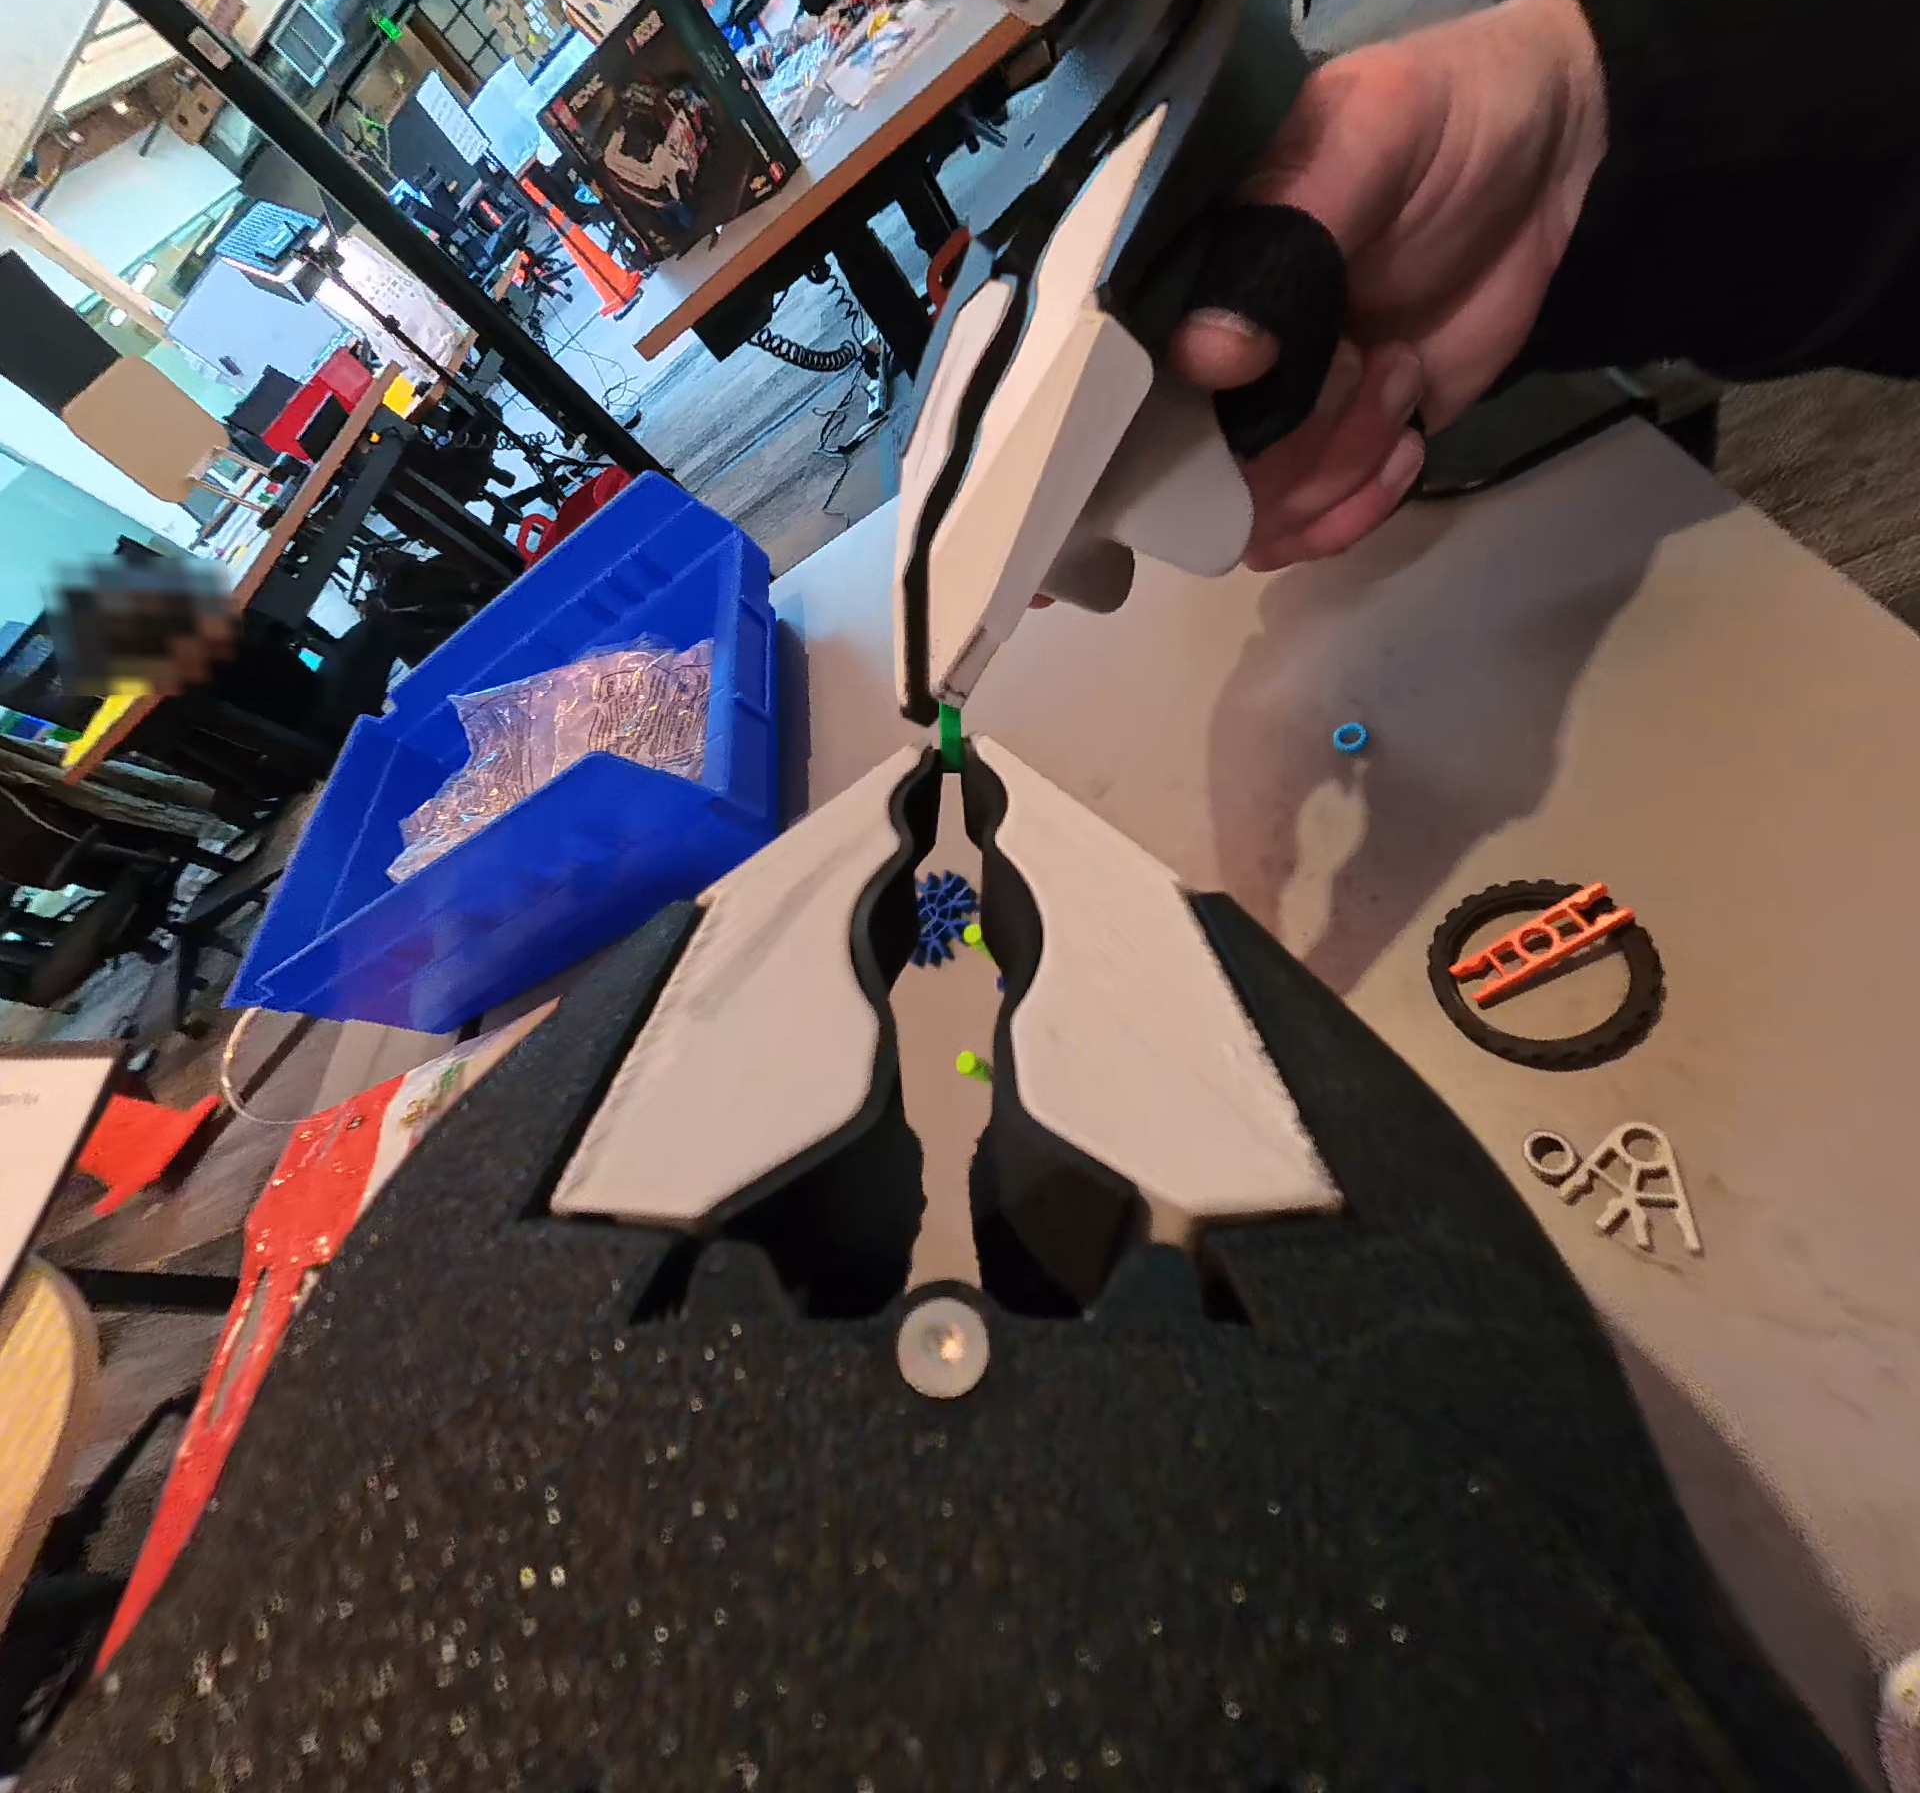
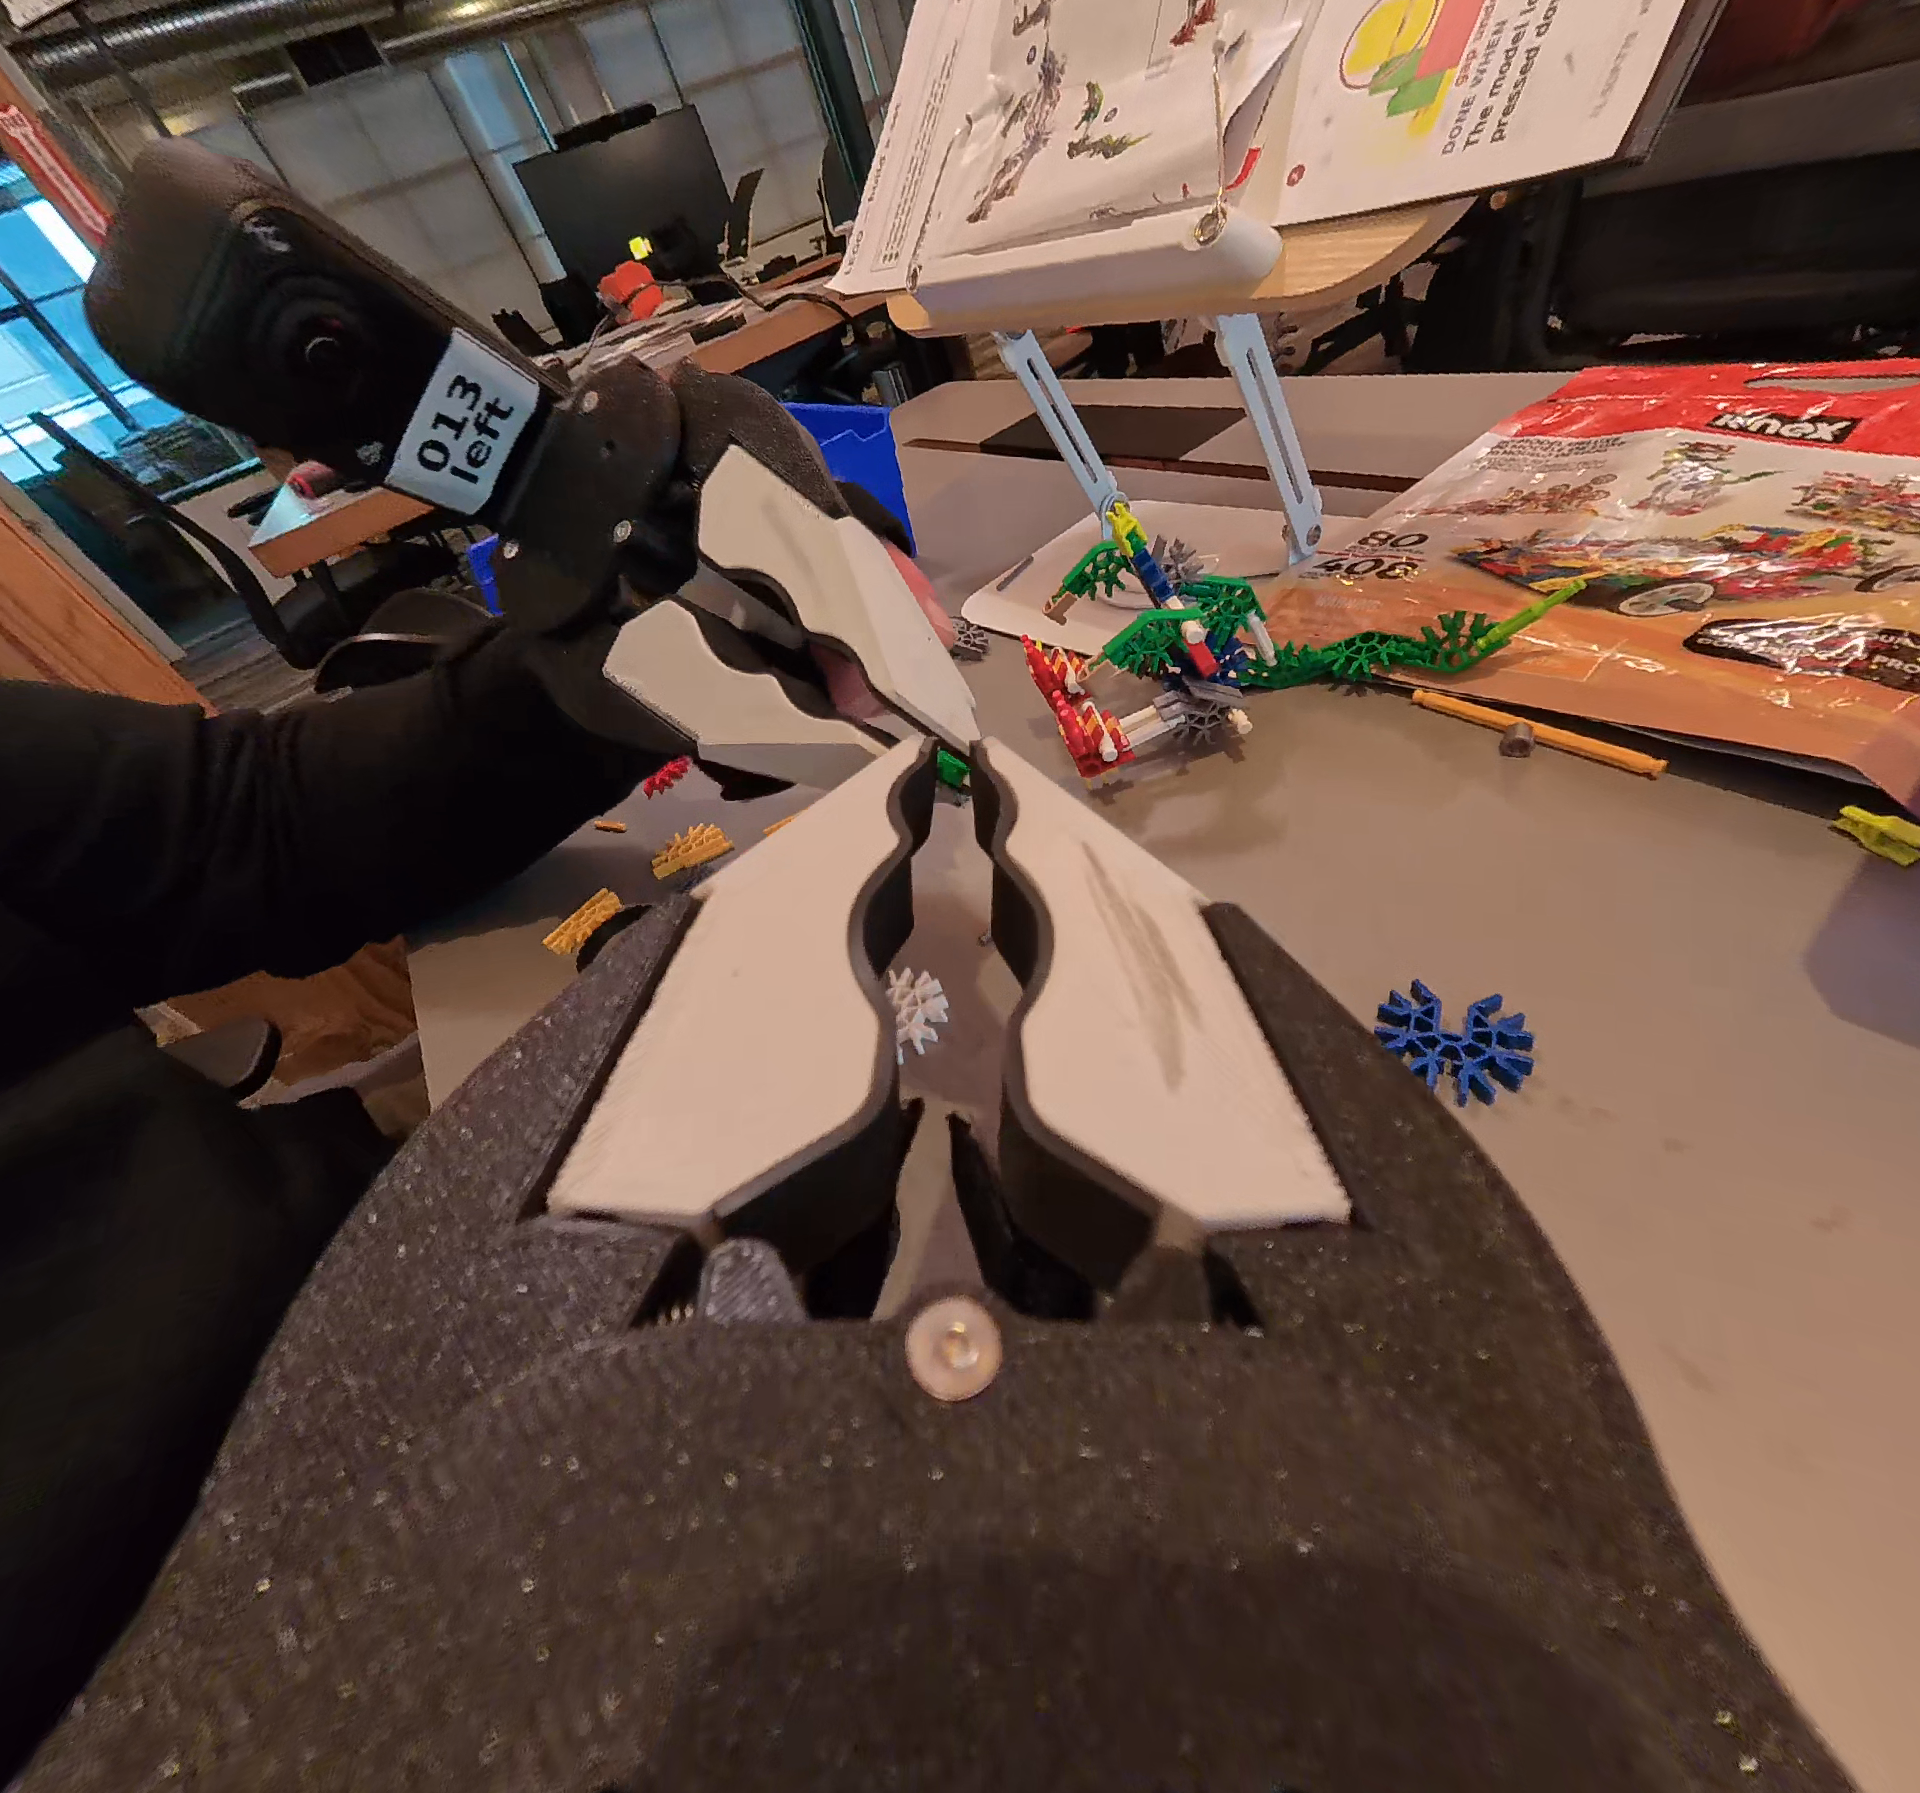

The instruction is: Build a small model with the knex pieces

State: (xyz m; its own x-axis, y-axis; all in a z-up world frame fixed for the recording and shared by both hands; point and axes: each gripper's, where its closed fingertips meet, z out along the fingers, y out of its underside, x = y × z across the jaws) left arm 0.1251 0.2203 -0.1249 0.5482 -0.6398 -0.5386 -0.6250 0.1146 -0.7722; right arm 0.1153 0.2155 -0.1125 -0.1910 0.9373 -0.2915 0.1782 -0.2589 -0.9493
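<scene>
My left gripper [image 1: 948, 764] and my right gripper [image 2: 951, 756] meet tip to tip above the grey table [image 1: 1558, 704]. Both are shut on the same small green piece [image 1: 948, 733], which spans the short gap between them. In the left wrist view the right gripper [image 1: 935, 702] comes down from above, held by a hand in a black sleeve. In the right wrist view the left gripper [image 2: 961, 733] comes in from the left, and the green piece [image 2: 951, 769] is mostly hidden by the fingertips.
A blue bin [image 1: 520, 860] with clear bags stands left. On the table lie a blue connector [image 2: 1455, 1042], a white connector [image 2: 914, 1011], a black tyre ring [image 1: 1455, 1005] with an orange piece, grey pieces [image 1: 1621, 1182], yellow connectors [image 2: 691, 850], a green model [image 2: 1195, 642], a red bag [image 2: 1662, 538] and an instruction stand [image 2: 1143, 268].
</scene>
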